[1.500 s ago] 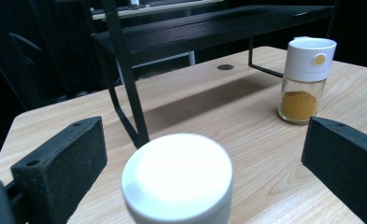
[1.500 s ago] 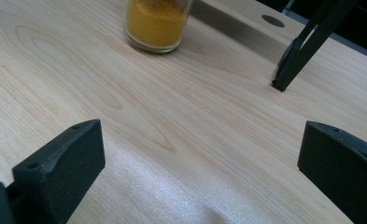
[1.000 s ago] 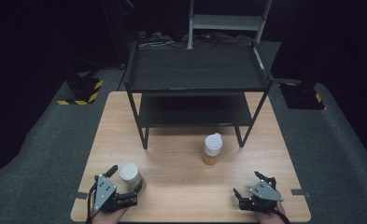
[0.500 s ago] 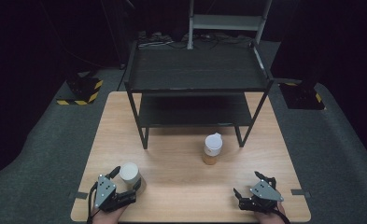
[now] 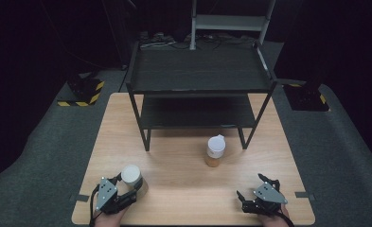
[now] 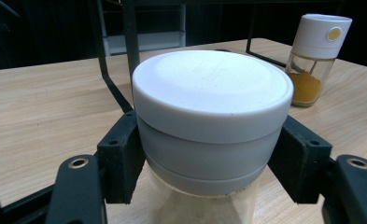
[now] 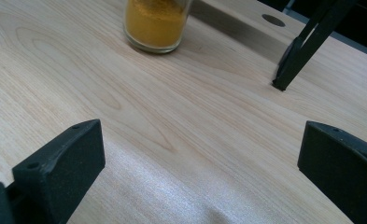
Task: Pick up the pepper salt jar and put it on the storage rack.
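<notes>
High view: The wooden bench (image 5: 183, 194) carries a black two-tier shelf rack (image 5: 198, 85) at its far half. The left tool (image 5: 127, 191) sits at the near left corner, with a white-lidded jar (image 5: 131, 176) between its jaws. A spice shaker (image 5: 215, 151) with a white cap stands near the bench centre, just in front of the rack's right front leg and well apart from the jar. The right tool (image 5: 252, 189) rests at the near right corner, its jaws spread with nothing between them.

Left gripper view: The left tool (image 6: 209, 158) has just been closing, and its two black pads now press on opposite sides of the jar (image 6: 209, 121), just below the wide white lid. The glass body under the lid holds a pale powder; how full it is cannot be told. The jar stands upright. Farther off on the right stands the spice shaker (image 6: 314, 60), a clear glass with orange-yellow powder filling its lower part and a white cap bearing a yellow dot.

Right gripper view: The right tool (image 7: 200, 158) shows both jaws held wide apart over bare bench (image 7: 172, 121) surface. The glass base of the spice shaker (image 7: 157, 23), packed with orange-yellow powder, stands ahead, and a rack leg (image 7: 295, 56) meets the bench to its right.
</notes>
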`<state>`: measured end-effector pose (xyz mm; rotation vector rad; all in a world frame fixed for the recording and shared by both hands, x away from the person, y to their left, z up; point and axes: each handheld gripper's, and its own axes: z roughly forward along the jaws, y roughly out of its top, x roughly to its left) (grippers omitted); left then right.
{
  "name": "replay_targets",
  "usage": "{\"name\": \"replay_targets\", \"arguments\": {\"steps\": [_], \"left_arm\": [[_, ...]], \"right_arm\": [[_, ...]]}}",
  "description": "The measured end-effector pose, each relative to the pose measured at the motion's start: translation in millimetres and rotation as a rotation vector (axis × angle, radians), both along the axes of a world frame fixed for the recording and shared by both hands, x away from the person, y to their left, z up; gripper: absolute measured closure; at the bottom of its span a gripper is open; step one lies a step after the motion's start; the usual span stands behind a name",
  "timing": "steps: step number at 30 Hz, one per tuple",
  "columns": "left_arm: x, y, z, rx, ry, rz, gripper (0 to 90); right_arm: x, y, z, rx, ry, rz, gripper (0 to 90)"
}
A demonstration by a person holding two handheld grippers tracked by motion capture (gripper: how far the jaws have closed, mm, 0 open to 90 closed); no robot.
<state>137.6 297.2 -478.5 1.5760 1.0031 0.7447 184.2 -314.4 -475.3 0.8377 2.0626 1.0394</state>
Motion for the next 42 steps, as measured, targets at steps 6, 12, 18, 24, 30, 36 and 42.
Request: {"name": "replay_targets", "arguments": {"steps": [6, 12, 18, 24, 30, 36, 42], "left_arm": [[-0.3, -1.0, 1.6, 0.005, 0.003, 0.004, 34.2], [2.1, -1.8, 6.7, -0.004, 0.021, 0.012, 34.2], [4.3, -3.4, 14.3, -0.005, 0.005, 0.011, 34.2], [8.4, -7.8, 22.1, -0.015, -0.014, 0.002, 34.2], [14.9, -15.1, 32.3, -0.006, -0.027, -0.017, 34.2], [20.1, -22.4, 39.5, -0.012, -0.048, -0.026, 34.1], [24.9, -27.8, 47.8, -0.019, -0.066, -0.042, 34.1]], "right_arm": [[0.2, 0.1, 0.1, -0.002, -0.001, 0.002, 0.0], [0.4, 0.1, 0.3, -0.003, 0.001, 0.002, 0.0], [1.1, -0.2, 0.6, -0.003, 0.004, 0.003, 0.0], [0.6, 0.0, 0.5, -0.003, 0.003, 0.003, 0.0], [1.0, -0.8, 0.4, 0.000, 0.003, 0.006, 0.0], [0.9, -0.7, 0.5, 0.001, 0.004, 0.006, 0.0], [0.9, -0.9, 0.4, 0.001, 0.004, 0.006, 0.0]]}}
